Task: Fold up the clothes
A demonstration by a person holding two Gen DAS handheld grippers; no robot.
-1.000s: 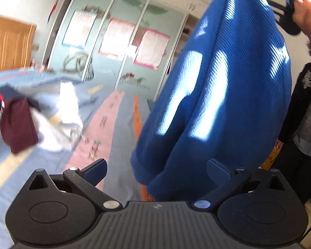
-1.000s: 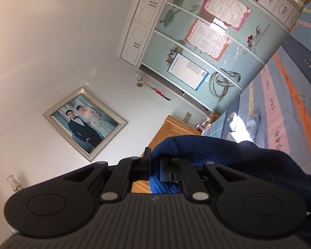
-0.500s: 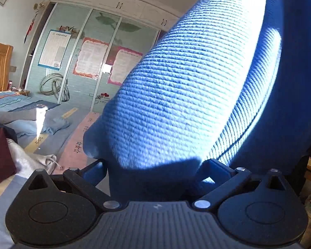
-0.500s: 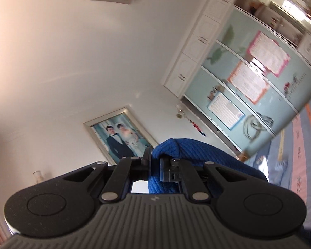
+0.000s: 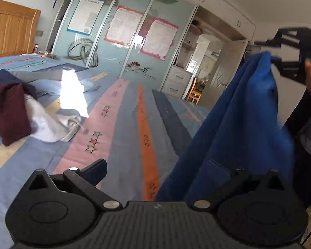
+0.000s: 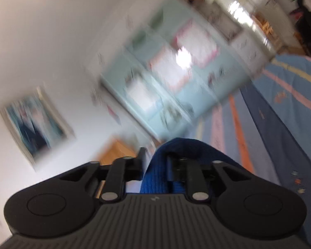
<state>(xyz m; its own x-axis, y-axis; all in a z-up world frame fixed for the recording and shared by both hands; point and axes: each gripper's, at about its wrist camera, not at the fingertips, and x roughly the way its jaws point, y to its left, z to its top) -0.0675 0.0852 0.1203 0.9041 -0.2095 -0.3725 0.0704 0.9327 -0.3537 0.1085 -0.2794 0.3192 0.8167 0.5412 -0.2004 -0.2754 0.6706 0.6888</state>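
Here, on the striped bed point(image 5: 122, 137), a maroon-and-white clothes heap point(image 5: 27, 112) lies at the far left. The left hand-held gripper point(image 5: 161, 172) gapes wide and empty. The blue knit sweater point(image 5: 238, 120) hangs beside it from the right hand-held gripper point(image 6: 155, 161), whose jaws are opening around the cloth; best lower it flat onto bare bedspread before letting go.

Left wrist cam sits low behind its own jaws, looking across the bed point(image 5: 122, 124) toward the wardrobe point(image 5: 124, 31), slightly downward. Right wrist cam is rolled sideways, blurred, facing the same wardrobe point(image 6: 172, 78) w/ wall at left. Both views share wardrobe, striped bed point(image 6: 280, 108) & blue garment point(image 5: 238, 114) close up.
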